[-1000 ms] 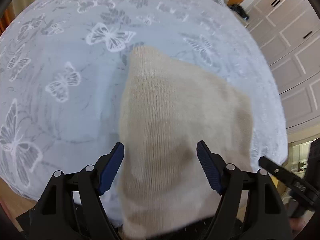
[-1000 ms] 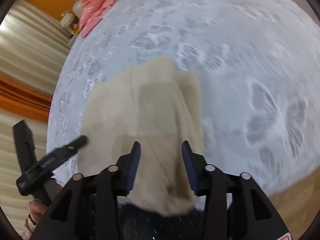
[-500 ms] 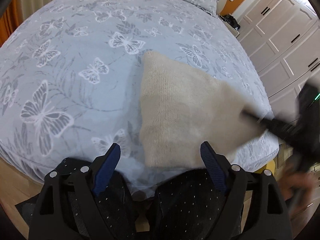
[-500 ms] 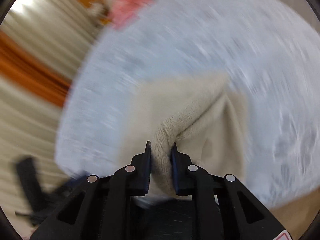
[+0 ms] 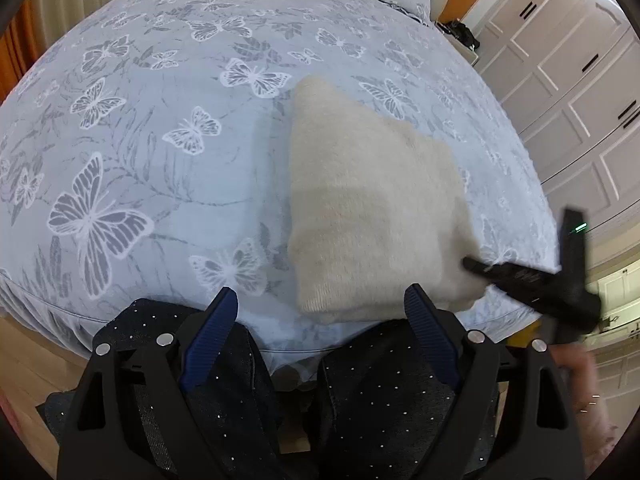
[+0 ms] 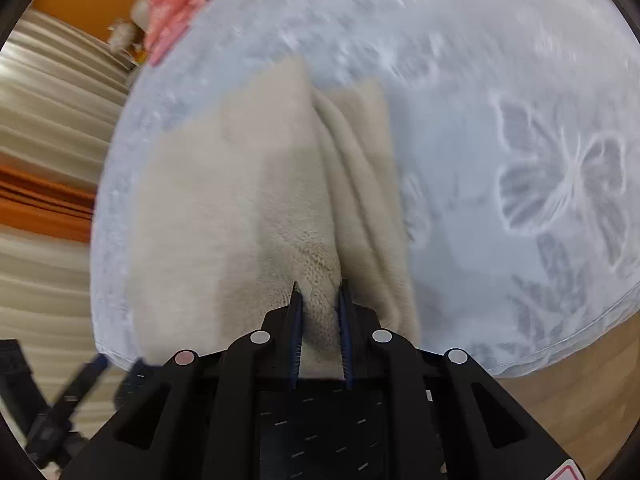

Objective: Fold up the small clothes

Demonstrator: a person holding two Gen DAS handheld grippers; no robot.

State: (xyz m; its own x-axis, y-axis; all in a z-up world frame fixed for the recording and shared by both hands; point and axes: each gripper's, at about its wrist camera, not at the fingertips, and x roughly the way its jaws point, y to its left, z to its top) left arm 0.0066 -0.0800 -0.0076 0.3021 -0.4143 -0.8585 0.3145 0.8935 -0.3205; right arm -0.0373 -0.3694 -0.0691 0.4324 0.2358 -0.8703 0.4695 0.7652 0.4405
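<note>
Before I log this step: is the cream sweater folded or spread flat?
Folded: the cream sweater shows stacked layers along one edge, a corner pinched in the right hand-held gripper.

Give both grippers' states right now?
Left gripper: open, empty.
Right gripper: shut on the folded cream knitted garment.

Sweater [image 5: 372, 200] on bed [image 5: 160, 128], near front edge.
</note>
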